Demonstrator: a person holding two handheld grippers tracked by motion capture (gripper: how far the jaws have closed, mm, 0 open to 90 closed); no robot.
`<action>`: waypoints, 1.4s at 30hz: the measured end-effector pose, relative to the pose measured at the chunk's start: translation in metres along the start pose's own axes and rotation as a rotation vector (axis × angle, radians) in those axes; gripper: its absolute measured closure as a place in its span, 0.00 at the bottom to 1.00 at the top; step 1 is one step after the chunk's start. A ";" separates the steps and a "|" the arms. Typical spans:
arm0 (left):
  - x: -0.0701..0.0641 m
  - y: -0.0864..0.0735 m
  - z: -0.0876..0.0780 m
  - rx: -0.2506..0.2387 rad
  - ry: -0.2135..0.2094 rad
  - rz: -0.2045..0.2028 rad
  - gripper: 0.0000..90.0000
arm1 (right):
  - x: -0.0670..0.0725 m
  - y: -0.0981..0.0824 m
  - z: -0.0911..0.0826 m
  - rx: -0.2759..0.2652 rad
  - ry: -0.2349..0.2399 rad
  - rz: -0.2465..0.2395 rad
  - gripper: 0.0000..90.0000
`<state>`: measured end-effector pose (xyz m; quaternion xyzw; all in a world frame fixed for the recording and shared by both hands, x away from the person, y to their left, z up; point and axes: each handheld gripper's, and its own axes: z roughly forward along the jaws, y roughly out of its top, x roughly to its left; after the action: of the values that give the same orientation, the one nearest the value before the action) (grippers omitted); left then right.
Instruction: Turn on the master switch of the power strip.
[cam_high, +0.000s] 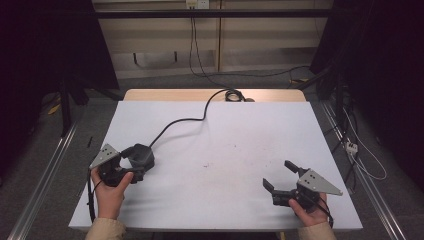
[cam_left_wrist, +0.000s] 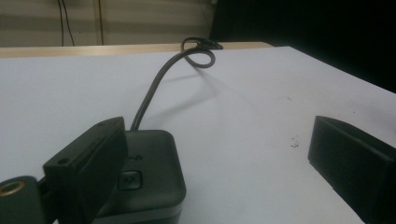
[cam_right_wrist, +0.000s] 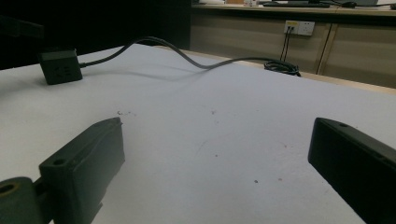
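1. We are observing the left tool (cam_high: 131, 167) resting at the near left of the white surface (cam_high: 225, 150), its jaws standing wide apart. No earlier state is being reported here.
2. We are finding the dark power adapter (cam_left_wrist: 149, 179) lying flat on the surface between those jaws. In the left gripper view it sits close against one jaw, well clear of the other, and neither pad appears to be pressing on it; we are judging it released, not gripped.
3. We are tracing its cable (cam_high: 185, 120) running across the surface to a coil (cam_high: 234, 95) at the far edge. The slack is lying loose, so we are judging that nothing is pulling the adapter out of place.
4. We are noting the right tool (cam_high: 280, 177) at the near right, well apart from the adapter, jaws wide open and holding nothing. Its placement suggests it is standing by, keeping clear of the left side's work.
5. We are seeing the adapter (cam_right_wrist: 60, 66) far off in the right gripper view, resting flat.
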<state>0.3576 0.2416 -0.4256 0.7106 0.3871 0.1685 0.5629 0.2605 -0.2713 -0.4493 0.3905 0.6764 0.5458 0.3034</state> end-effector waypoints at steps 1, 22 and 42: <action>0.000 0.000 0.000 0.000 0.002 0.003 0.05 | 0.000 0.000 0.000 0.000 0.000 0.000 0.04; -0.012 -0.009 -0.009 -0.010 -0.051 0.007 0.05 | -0.001 0.000 -0.001 -0.004 -0.004 0.002 0.04; -0.005 -0.022 -0.022 -0.003 -0.043 0.012 0.05 | -0.001 0.000 0.000 -0.004 -0.003 0.002 0.04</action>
<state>0.3313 0.2542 -0.4379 0.7156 0.3704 0.1573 0.5709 0.2606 -0.2721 -0.4492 0.3915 0.6744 0.5470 0.3044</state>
